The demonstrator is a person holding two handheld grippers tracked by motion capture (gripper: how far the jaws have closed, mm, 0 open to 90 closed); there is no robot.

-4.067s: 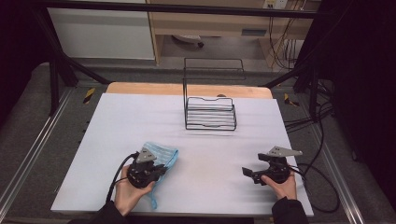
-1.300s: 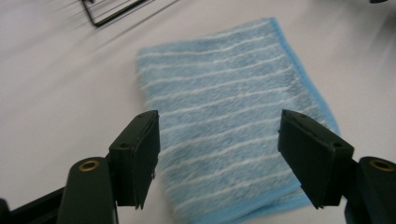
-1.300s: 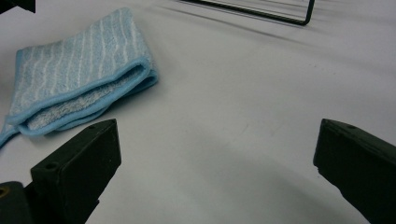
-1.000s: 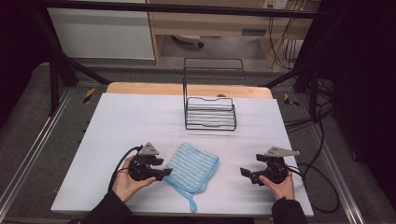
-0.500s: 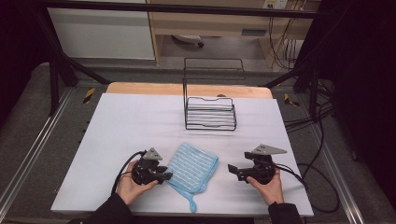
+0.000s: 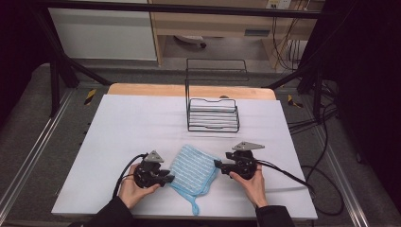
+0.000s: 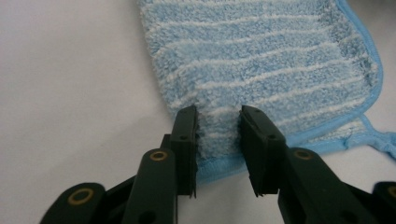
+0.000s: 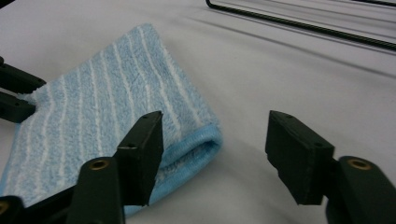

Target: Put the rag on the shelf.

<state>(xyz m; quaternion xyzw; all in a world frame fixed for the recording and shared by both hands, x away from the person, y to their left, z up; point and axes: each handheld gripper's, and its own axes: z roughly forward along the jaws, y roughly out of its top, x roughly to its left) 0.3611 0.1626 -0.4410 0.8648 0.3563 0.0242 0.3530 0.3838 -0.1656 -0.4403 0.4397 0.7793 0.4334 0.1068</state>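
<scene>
Nearest us, our left gripper [image 6: 166,177] pinches the near-left edge of the blue striped cloth [image 6: 193,169]; in the left gripper view its jaws have just been closing and now squeeze a ridge of terry and hem [image 7: 219,135] between them, which we judge gives a firm hold on one side so the cloth can be lifted or folded without sliding. The cloth lies folded and flat on the white table [image 6: 123,127] between our two hands, its hanging loop [image 6: 196,208] trailing toward the front edge. Our right gripper [image 6: 219,165] sits at the cloth's right corner; in the right gripper view [image 8: 212,140] its jaws have just been closing but stand apart, one jaw over the folded corner [image 8: 196,135] and the other over bare table, so it holds nothing yet. We read this as lining up a second grip opposite the first. Farther back, the black wire rack [image 6: 213,113] stands near the table's far side, well apart from the cloth and likely where it is meant to go. Compared with four seconds ago, the cloth has gone from a bunch at the left hand to a spread square at the centre, and since one second ago the right hand has slid in from the right to meet it.
</scene>
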